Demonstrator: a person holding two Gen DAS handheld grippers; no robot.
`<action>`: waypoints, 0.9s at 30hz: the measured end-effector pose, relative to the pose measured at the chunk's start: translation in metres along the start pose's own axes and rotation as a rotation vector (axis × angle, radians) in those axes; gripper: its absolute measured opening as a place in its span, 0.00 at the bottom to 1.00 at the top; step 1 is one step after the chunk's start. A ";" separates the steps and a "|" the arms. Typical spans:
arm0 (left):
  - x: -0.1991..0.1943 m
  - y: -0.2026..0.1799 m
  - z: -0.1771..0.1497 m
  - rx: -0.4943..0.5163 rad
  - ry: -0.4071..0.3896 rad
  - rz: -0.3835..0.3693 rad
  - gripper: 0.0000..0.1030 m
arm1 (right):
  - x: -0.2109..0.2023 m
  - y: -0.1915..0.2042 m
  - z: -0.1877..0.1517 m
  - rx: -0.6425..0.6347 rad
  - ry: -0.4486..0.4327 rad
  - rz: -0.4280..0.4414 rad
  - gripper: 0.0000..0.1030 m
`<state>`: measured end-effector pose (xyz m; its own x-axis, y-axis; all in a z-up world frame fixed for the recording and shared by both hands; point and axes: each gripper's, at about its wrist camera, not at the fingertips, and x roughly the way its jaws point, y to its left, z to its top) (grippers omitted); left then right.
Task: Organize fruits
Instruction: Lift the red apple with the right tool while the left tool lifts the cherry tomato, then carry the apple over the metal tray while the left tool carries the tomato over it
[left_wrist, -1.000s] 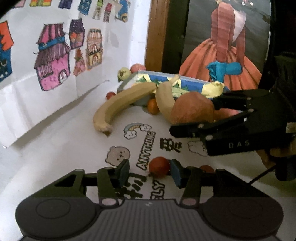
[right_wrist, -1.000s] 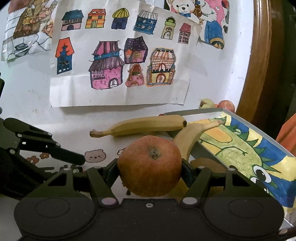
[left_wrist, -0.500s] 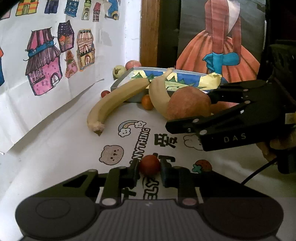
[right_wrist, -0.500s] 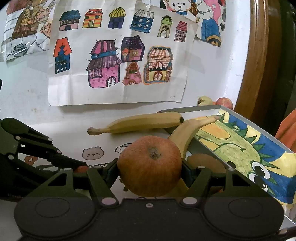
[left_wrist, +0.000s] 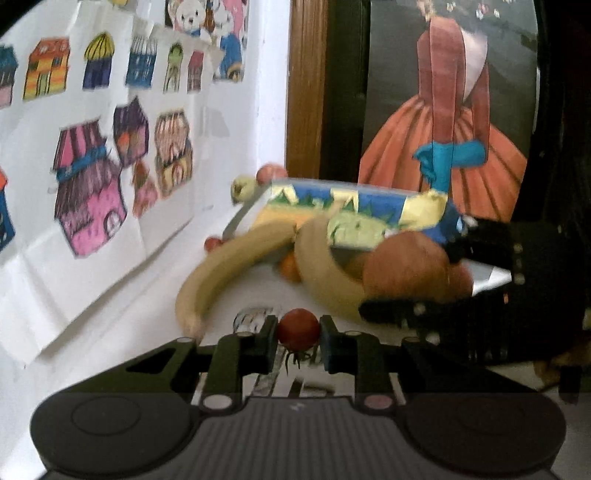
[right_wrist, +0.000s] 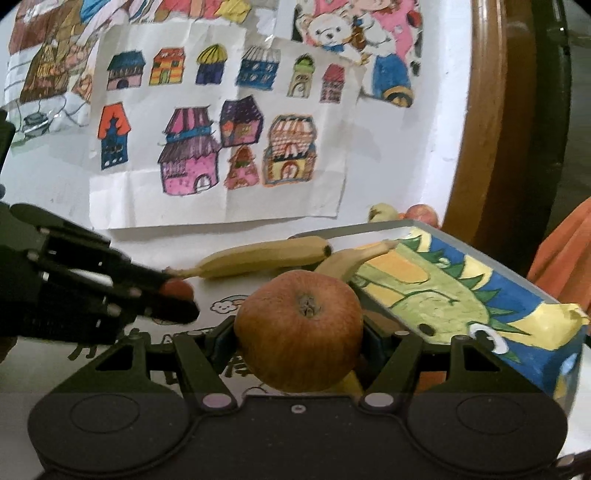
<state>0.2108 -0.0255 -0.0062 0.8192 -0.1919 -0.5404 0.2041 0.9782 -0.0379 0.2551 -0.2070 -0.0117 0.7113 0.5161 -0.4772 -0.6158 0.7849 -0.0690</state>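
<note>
tomato (left_wrist: 297, 328) lifted since earlier | apple (right_wrist: 298, 334) stem-end toward camera

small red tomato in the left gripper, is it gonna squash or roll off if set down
The small red tomato looks round and smooth, so it would probably roll if released. It seems light, pinched between the left hand-held gripper fingers. Thin skin likely bruises under hard squeezing.

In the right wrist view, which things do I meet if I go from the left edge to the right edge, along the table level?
Left tool holding a small red fruit → long banana → apple in the right tool → painted box.
</note>
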 end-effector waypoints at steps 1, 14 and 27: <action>0.001 -0.003 0.004 -0.005 -0.010 -0.005 0.25 | -0.004 -0.003 0.000 0.001 -0.005 -0.008 0.67; 0.024 -0.041 0.046 -0.055 -0.136 -0.064 0.25 | -0.035 -0.043 0.003 0.000 -0.036 -0.115 0.67; 0.094 -0.053 0.068 -0.110 -0.185 -0.090 0.25 | -0.013 -0.100 0.001 0.080 -0.058 -0.214 0.67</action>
<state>0.3133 -0.1003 0.0025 0.8867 -0.2803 -0.3676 0.2296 0.9572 -0.1763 0.3074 -0.2922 0.0021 0.8423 0.3524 -0.4078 -0.4220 0.9019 -0.0923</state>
